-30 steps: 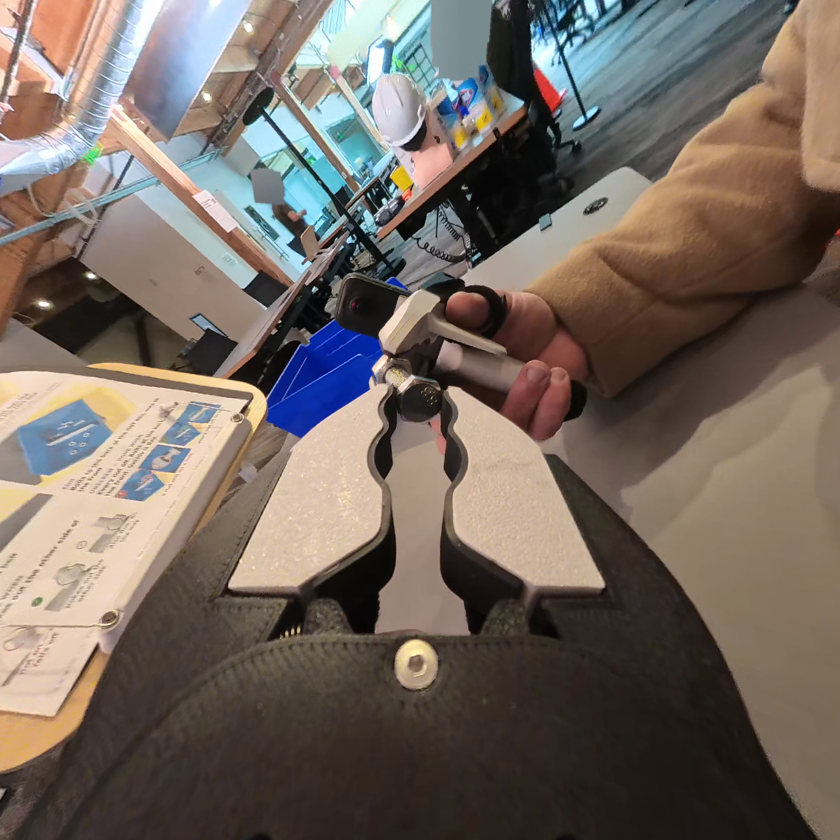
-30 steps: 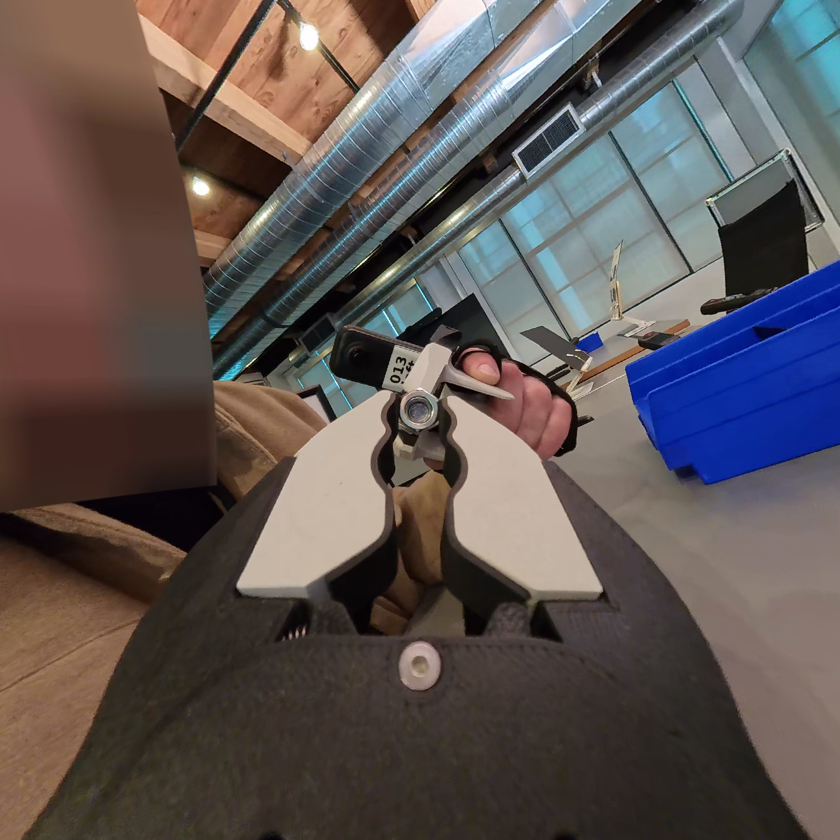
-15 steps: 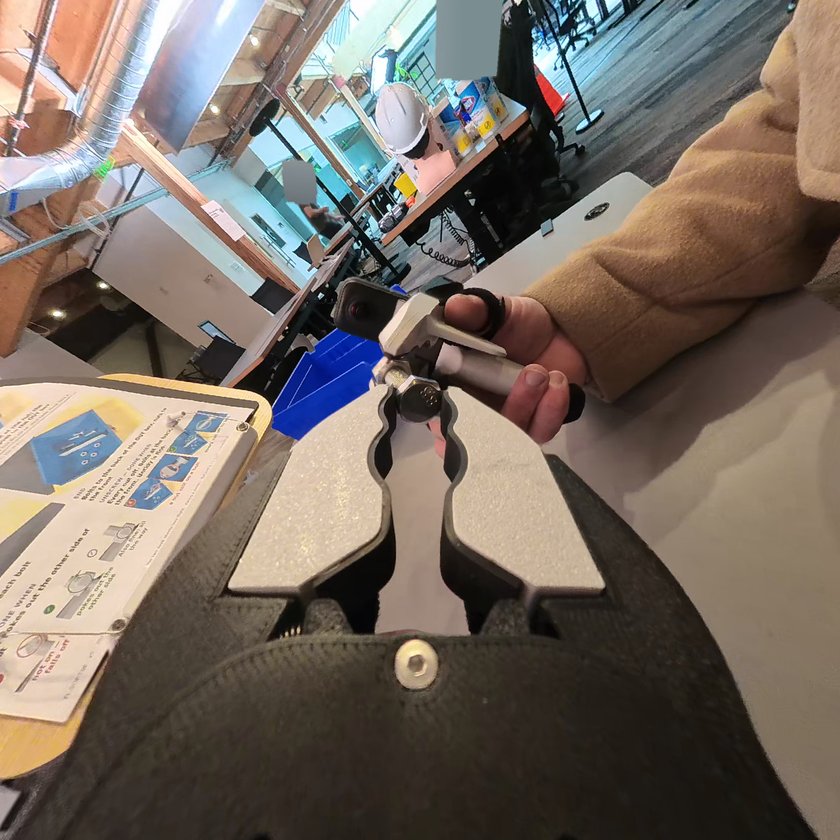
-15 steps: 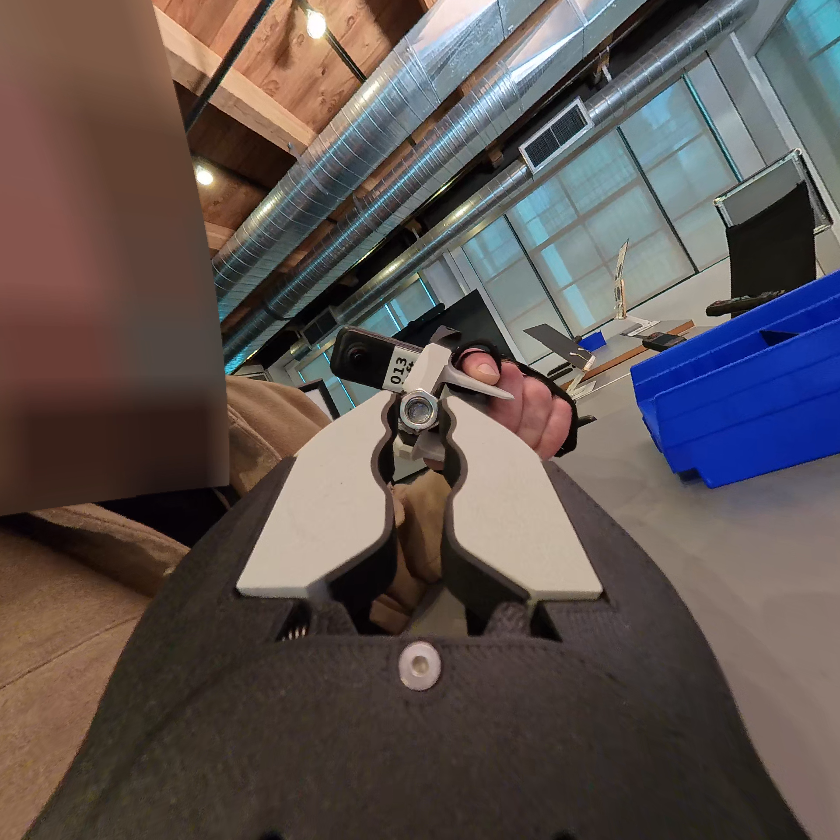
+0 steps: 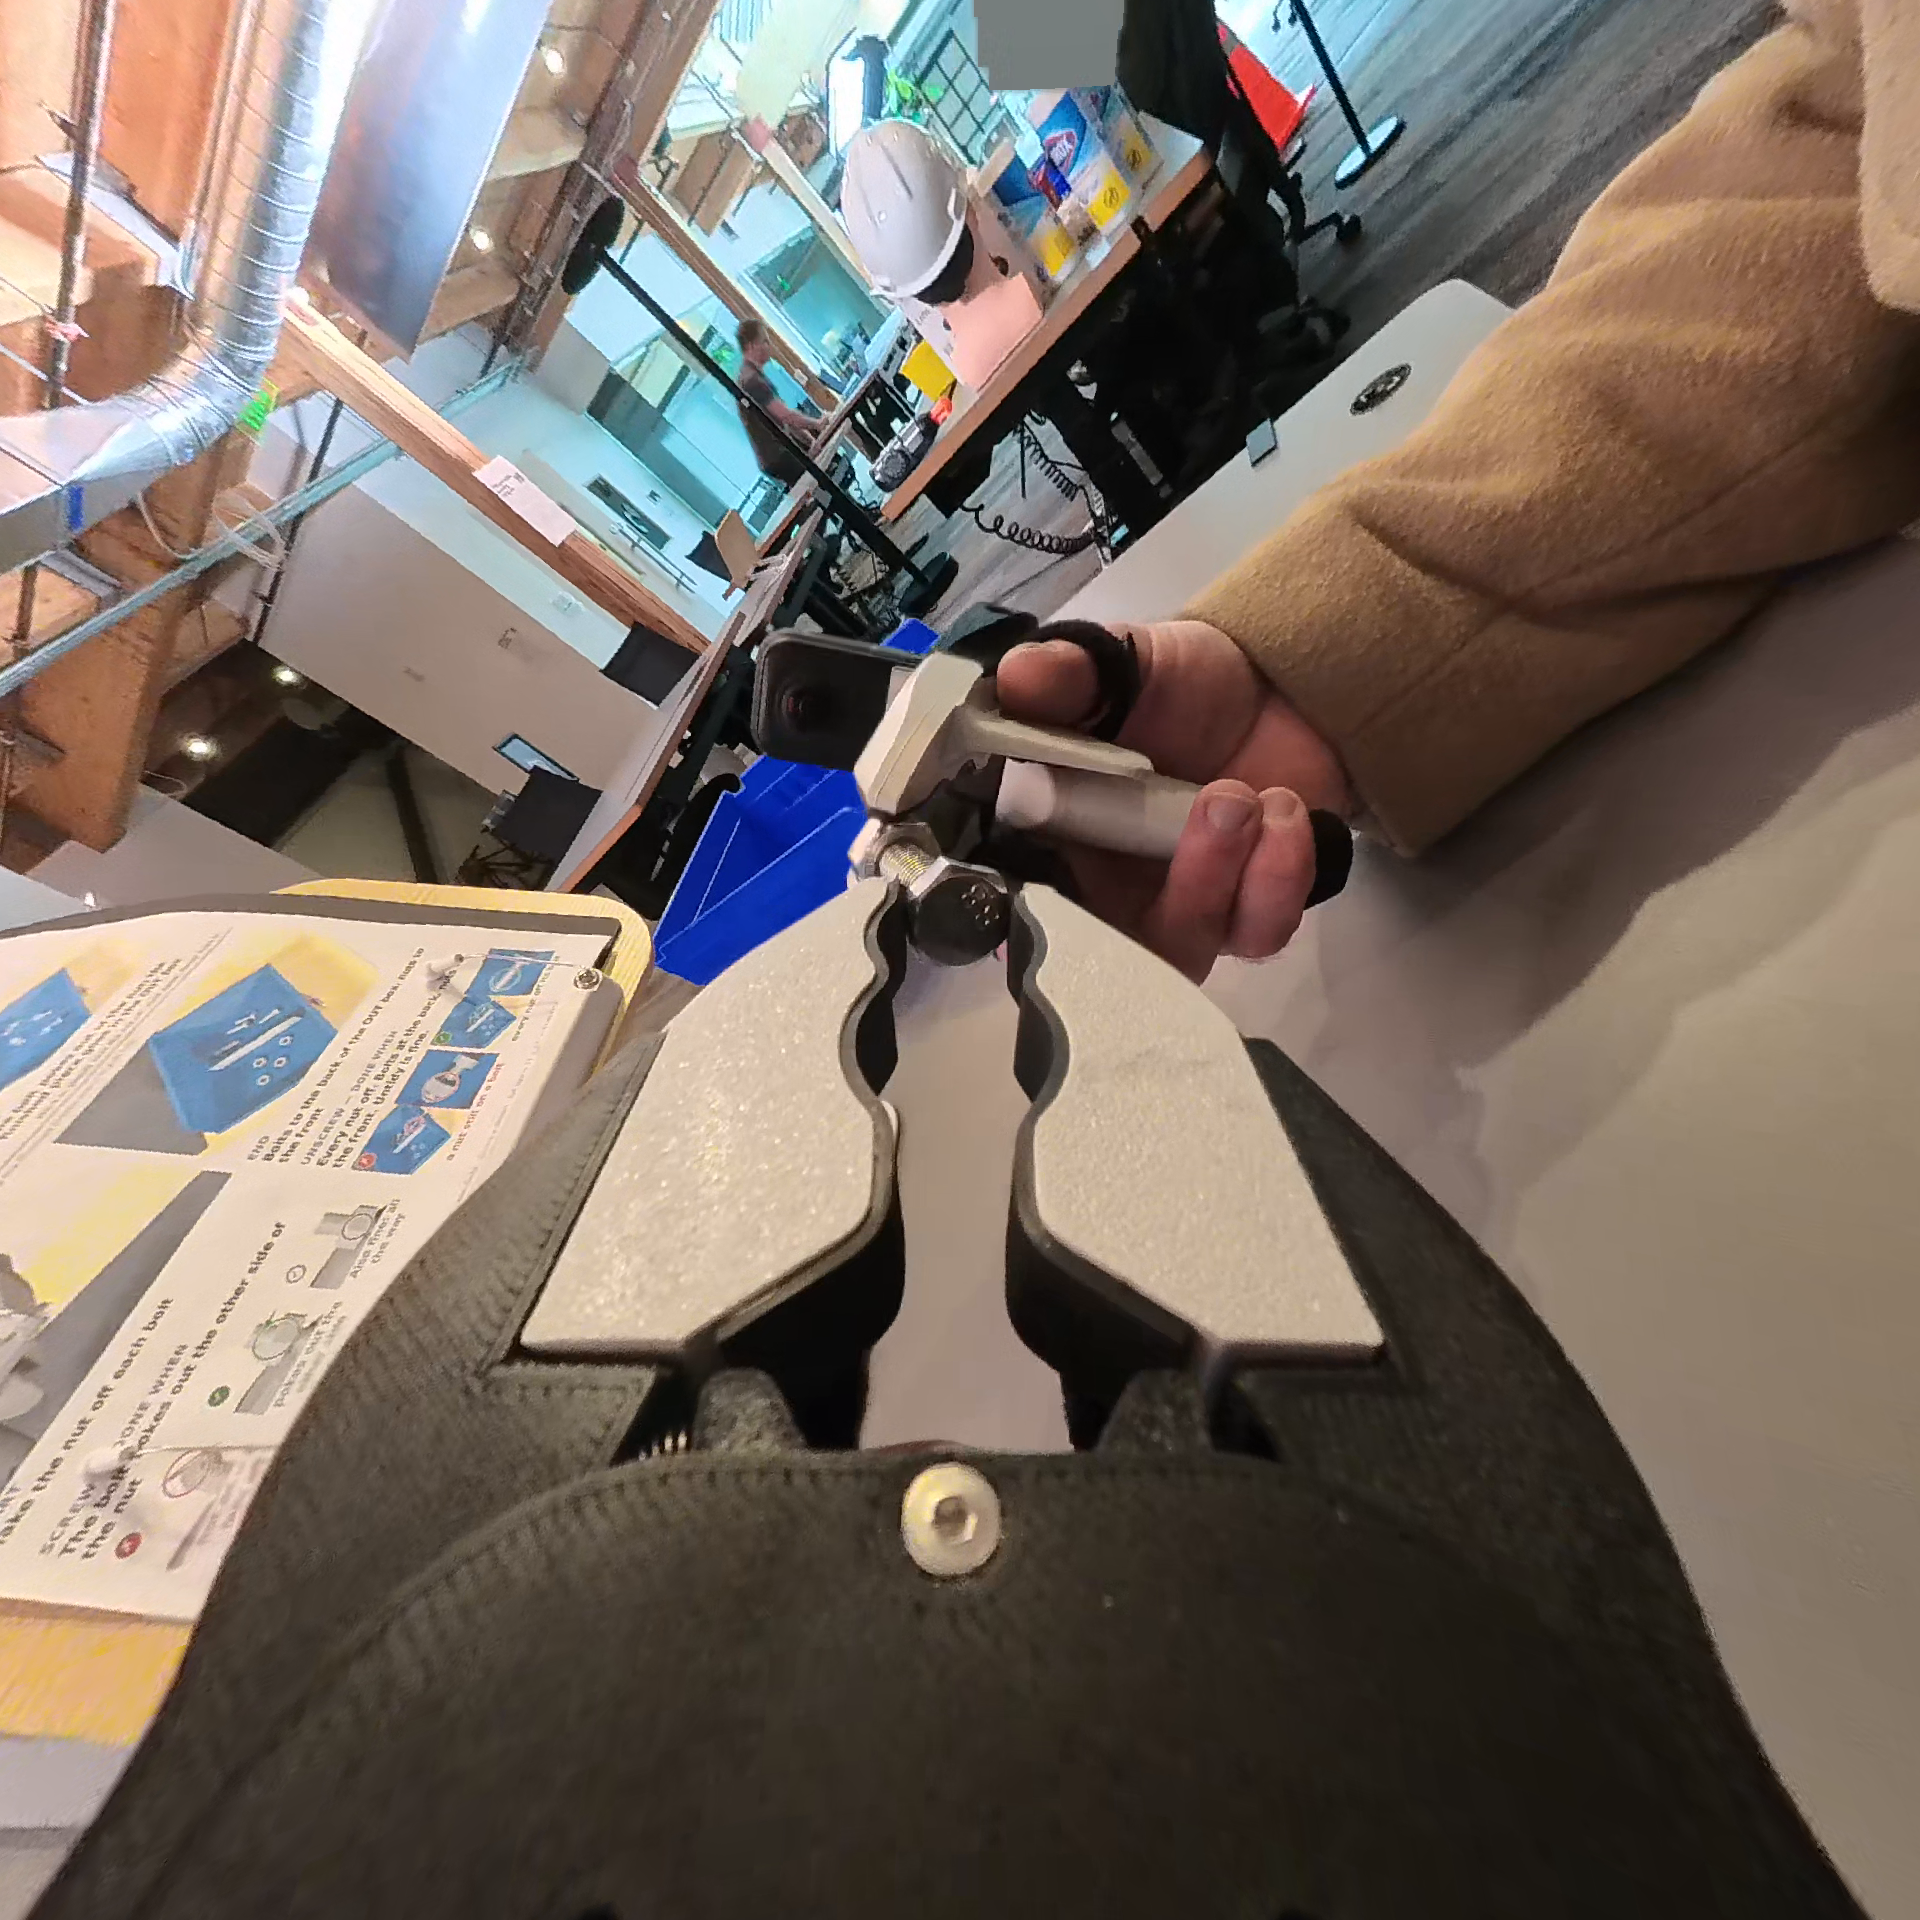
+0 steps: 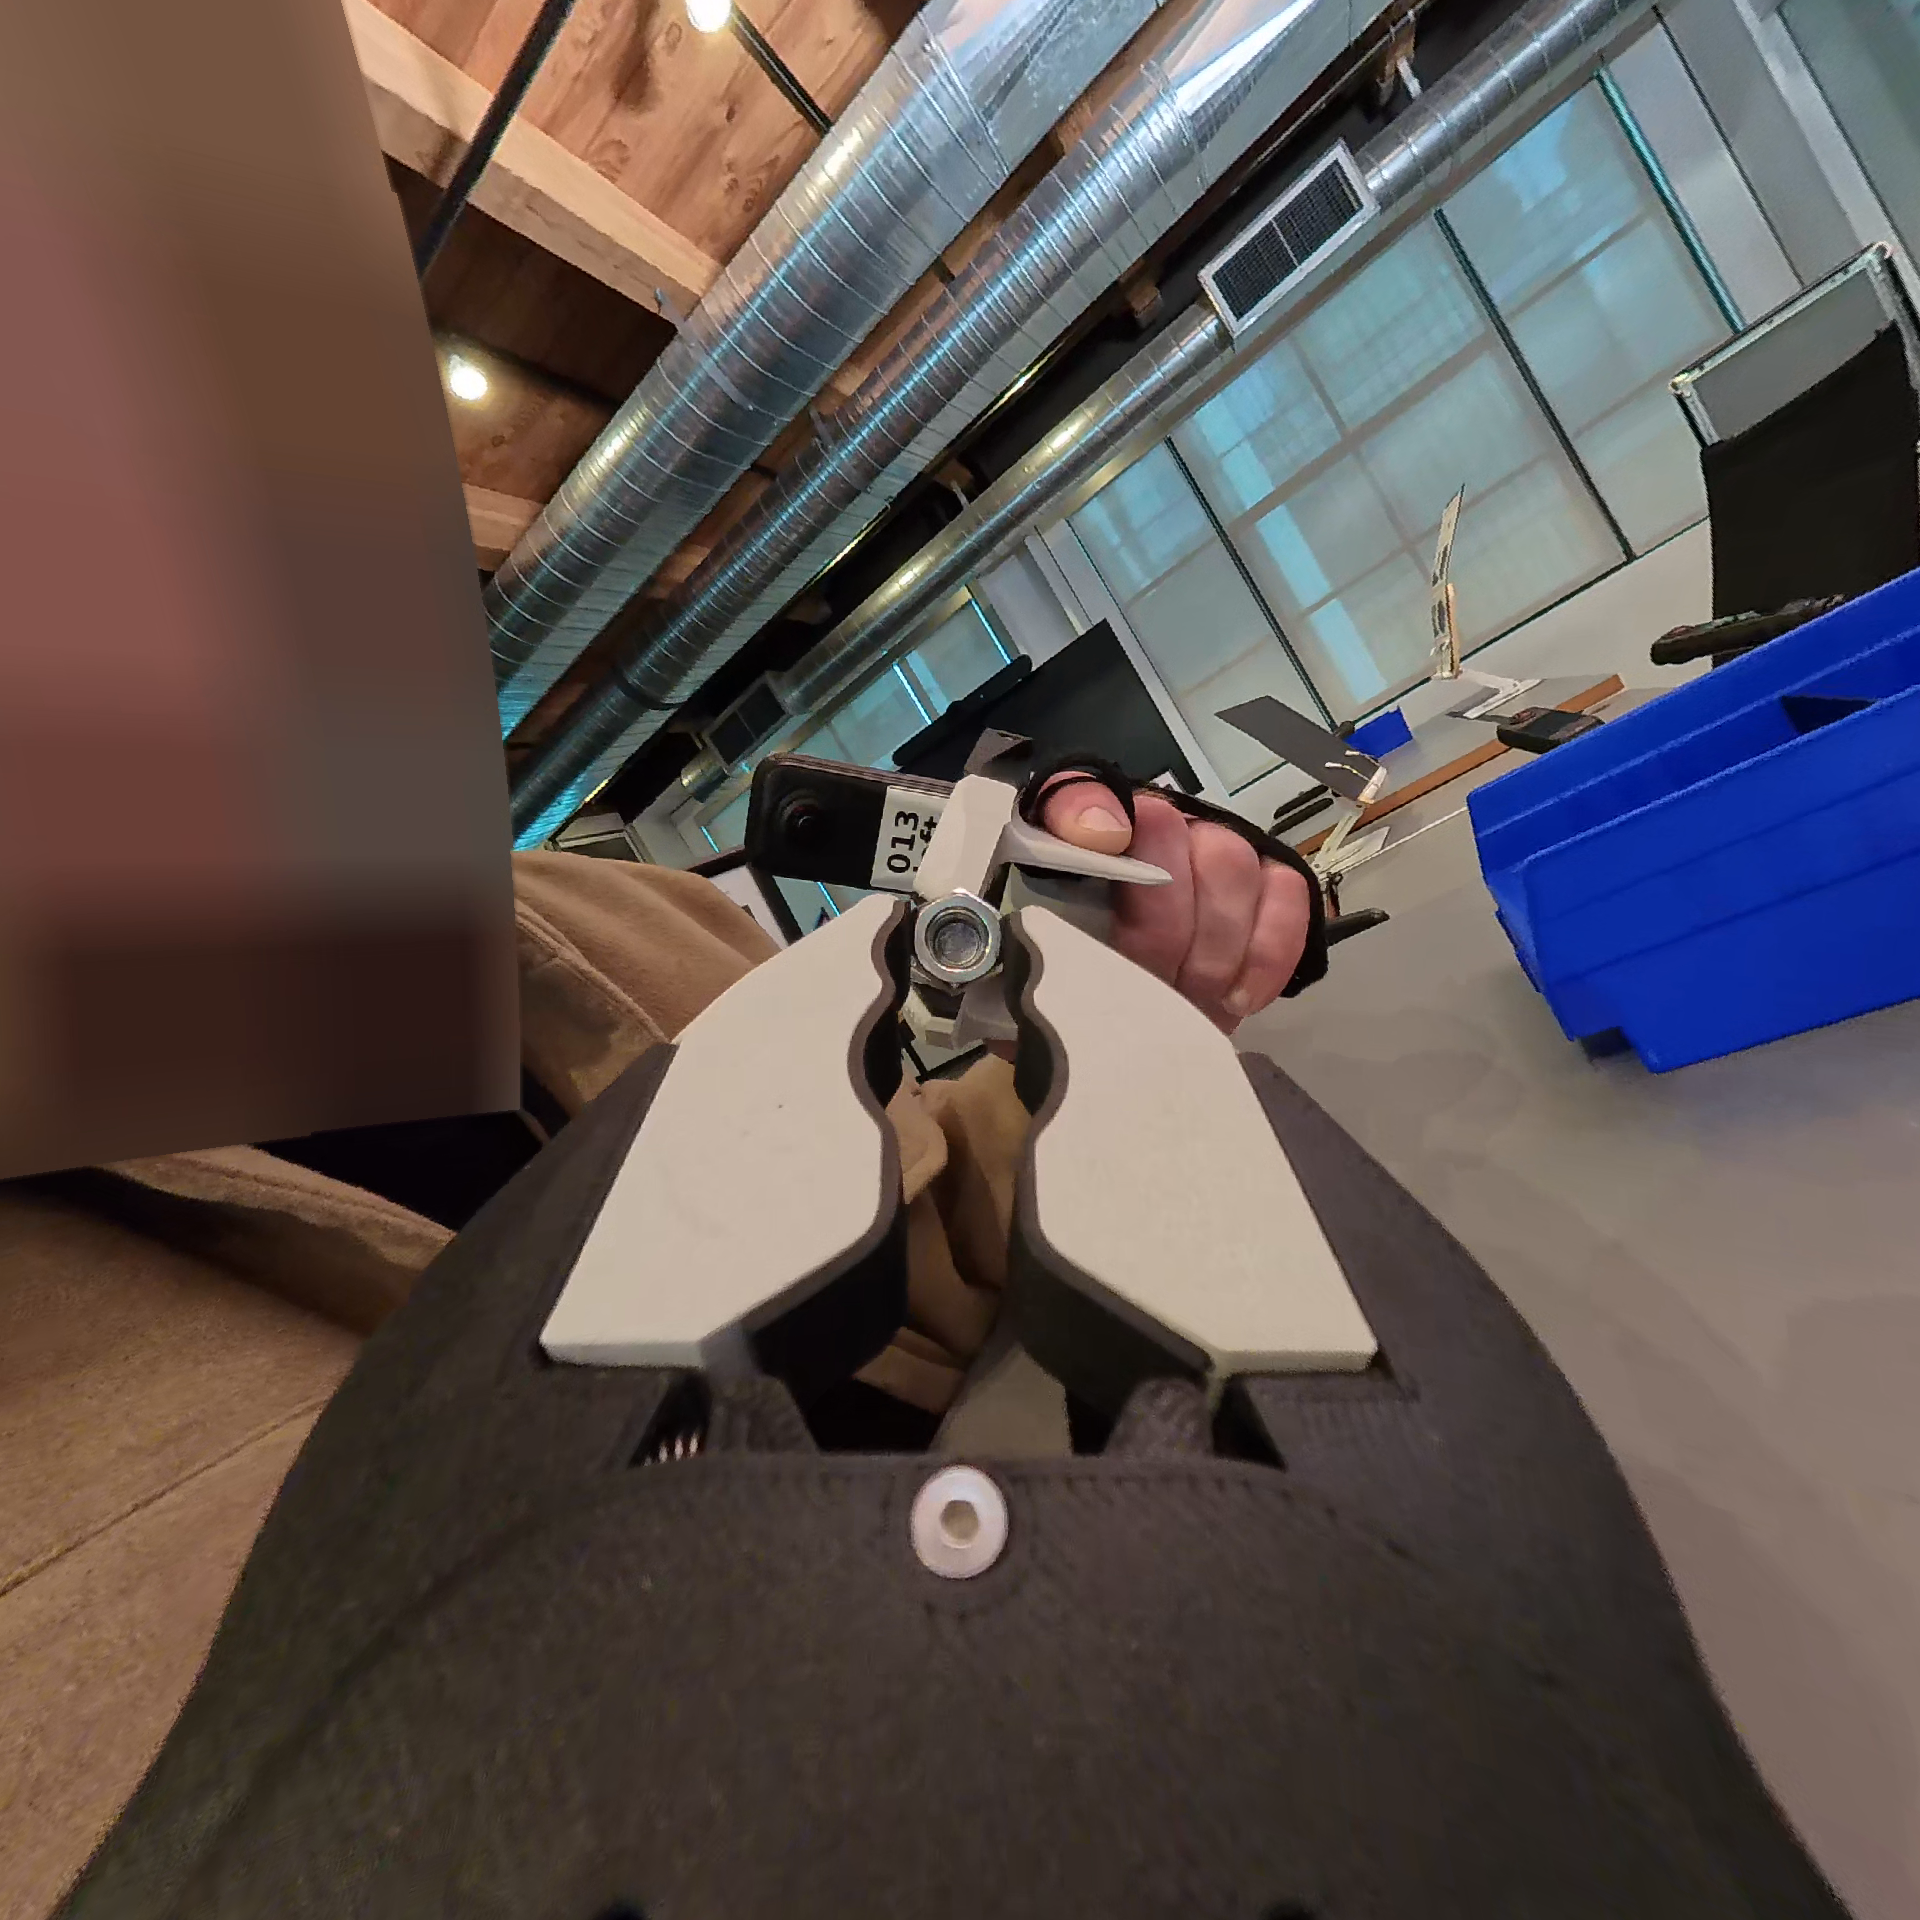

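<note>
My left gripper (image 5: 951, 914) is shut on the hex head of a silver bolt (image 5: 956, 920), held above the grey table (image 5: 1662, 1143). The bolt's threaded shank (image 5: 902, 860) points away toward the right gripper's tips (image 5: 868, 844), held in a hand (image 5: 1226, 800) with a tan sleeve. In the right wrist view my right gripper (image 6: 954, 940) is shut on a silver hex nut (image 6: 954, 943), seen end on with the bolt's end inside it. The left gripper (image 6: 961, 1023) sits just behind the nut, held by a hand (image 6: 1226, 925).
A blue bin (image 5: 769, 862) stands on the table beyond the grippers; it also shows at the right of the right wrist view (image 6: 1714, 862). An instruction sheet on a wooden board (image 5: 239, 1195) lies at the left. A tan sleeve (image 6: 644, 966) lies close behind. Less than 4 cm separates the two grippers' tips.
The view has tilted a little. More of the bolt's threaded shank shows between its head and the right gripper's tips. Both grippers stay shut on their parts.
</note>
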A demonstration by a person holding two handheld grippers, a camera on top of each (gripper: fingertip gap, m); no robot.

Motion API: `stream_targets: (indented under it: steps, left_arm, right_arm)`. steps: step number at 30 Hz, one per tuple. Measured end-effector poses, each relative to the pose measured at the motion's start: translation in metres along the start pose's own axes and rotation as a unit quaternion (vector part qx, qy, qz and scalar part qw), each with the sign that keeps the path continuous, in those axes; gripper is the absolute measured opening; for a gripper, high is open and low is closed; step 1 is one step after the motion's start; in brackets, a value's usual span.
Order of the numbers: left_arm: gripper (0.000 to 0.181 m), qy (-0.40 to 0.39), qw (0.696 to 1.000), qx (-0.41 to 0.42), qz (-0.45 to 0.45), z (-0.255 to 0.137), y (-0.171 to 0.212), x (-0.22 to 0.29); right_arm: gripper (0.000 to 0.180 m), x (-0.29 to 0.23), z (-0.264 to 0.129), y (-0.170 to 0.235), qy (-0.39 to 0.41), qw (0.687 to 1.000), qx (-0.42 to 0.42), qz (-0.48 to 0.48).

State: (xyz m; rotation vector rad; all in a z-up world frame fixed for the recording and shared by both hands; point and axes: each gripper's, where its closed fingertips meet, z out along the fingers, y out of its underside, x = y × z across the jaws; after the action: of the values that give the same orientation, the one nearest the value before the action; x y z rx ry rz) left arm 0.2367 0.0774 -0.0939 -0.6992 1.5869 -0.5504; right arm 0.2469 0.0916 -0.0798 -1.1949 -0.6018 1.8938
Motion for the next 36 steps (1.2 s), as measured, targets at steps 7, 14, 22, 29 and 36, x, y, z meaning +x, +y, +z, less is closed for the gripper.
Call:
stream_targets:
  steps: [7, 14, 22, 29, 36]
  left_arm:
    - [0.018, -0.008, 1.000, 0.011, -0.007, 0.000, -0.004, -0.002]
    - [0.018, 0.000, 0.999, 0.023, -0.029, -0.001, -0.004, -0.002]
    - [0.018, 0.047, 0.987, 0.088, -0.129, -0.004, -0.011, 0.001]
    - [0.017, 0.065, 0.982, 0.106, -0.139, -0.005, -0.015, 0.002]
    - [0.018, 0.065, 0.997, 0.034, -0.016, -0.008, -0.011, 0.004]
  right_arm:
    - [0.017, -0.003, 0.001, -0.002, -0.008, 1.000, 0.007, -0.008]
    - [0.017, -0.003, 0.001, -0.001, -0.002, 1.000, 0.003, -0.019]
    - [0.017, -0.009, 0.003, 0.003, -0.006, 0.998, -0.016, -0.057]
    - [0.017, -0.013, 0.005, 0.004, -0.021, 0.999, -0.013, -0.046]
    - [0.017, -0.014, 0.007, 0.006, -0.045, 0.999, -0.001, -0.004]
